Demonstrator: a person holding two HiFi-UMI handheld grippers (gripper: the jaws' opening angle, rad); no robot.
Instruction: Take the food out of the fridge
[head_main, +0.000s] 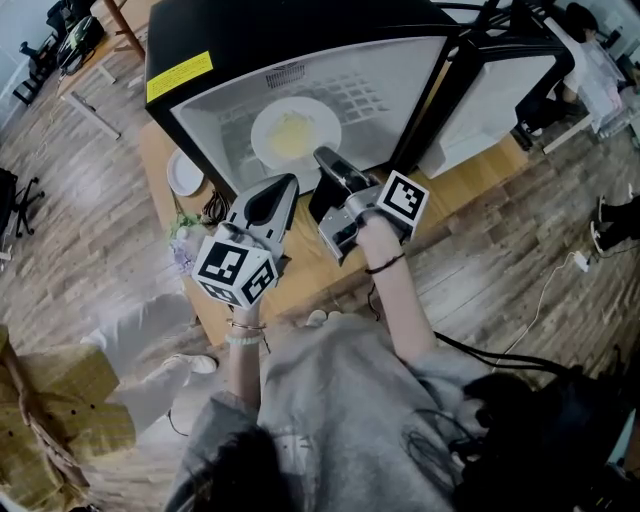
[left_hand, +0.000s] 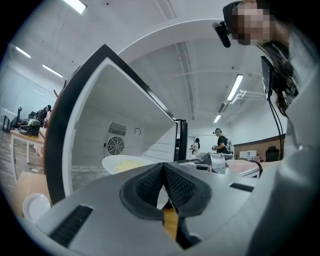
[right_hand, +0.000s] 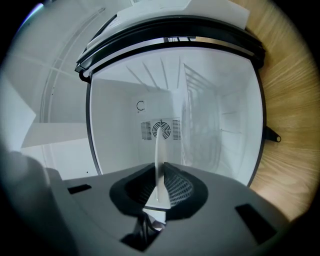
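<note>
A white plate (head_main: 295, 133) with yellow food (head_main: 290, 131) sits in the mouth of the open fridge (head_main: 250, 45). My right gripper (head_main: 326, 160) is shut on the plate's near rim. In the right gripper view the plate (right_hand: 159, 150) shows edge-on, pinched between the pads of my right gripper (right_hand: 161, 169). My left gripper (head_main: 287, 182) hangs just left of it, in front of the fridge, shut and empty. The left gripper view has the shut left gripper (left_hand: 164, 167) below the plate (left_hand: 125, 163), with the food (left_hand: 128, 164) on top.
The fridge door (head_main: 500, 85) stands open to the right. The fridge stands on a wooden table (head_main: 470, 180). On the table to the left lies a small white dish (head_main: 184, 172). A fan grille (right_hand: 161, 130) marks the fridge's back wall. People stand in the background (left_hand: 220, 142).
</note>
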